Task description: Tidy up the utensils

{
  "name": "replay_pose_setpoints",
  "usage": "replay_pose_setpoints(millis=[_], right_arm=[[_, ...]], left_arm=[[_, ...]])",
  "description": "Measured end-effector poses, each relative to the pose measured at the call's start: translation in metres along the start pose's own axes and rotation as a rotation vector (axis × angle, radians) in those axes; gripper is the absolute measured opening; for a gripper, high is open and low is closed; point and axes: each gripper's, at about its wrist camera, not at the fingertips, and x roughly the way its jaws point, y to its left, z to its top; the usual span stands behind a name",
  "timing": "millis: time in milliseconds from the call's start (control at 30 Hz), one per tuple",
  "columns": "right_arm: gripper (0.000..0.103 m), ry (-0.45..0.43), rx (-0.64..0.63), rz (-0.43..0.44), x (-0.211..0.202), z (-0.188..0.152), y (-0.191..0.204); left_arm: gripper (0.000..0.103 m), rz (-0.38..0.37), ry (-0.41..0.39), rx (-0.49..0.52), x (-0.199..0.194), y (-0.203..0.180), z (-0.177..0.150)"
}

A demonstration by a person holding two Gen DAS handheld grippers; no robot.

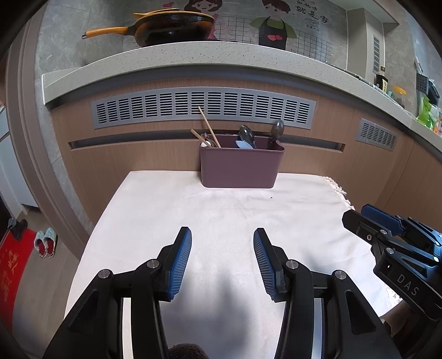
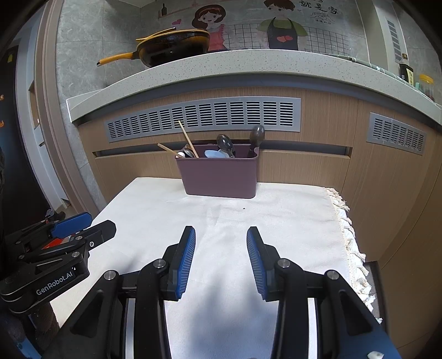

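While both grippers' jaws gape empty, utensil caddy [image 1: 238, 165] sits at cloth [image 1: 221, 221] far edge; mid-cloth free.

"DAS" stands in white letters on the black body of the right tool [image 1: 356, 218], seen from the left wrist. "GenRobot.AI" stands in white on the black body of the left tool [image 2: 91, 226], seen from the right wrist. The wall sticker [image 2: 317, 11] above the counter [image 2: 221, 66] carries Chinese characters, too distorted to read surely.

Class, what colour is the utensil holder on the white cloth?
Dusky purple-mauve; the utensil holder shows best in the right wrist view.
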Motion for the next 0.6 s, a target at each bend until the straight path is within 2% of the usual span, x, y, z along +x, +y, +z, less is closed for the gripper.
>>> replay_pose_setpoints(millis=[600], right_arm=[[0.037,0.002,0.001,-0.002,0.0008,-0.0005,-0.0001]], left_arm=[[0.048,0.001,0.001,-0.010,-0.0043,-0.0016,-0.0043]])
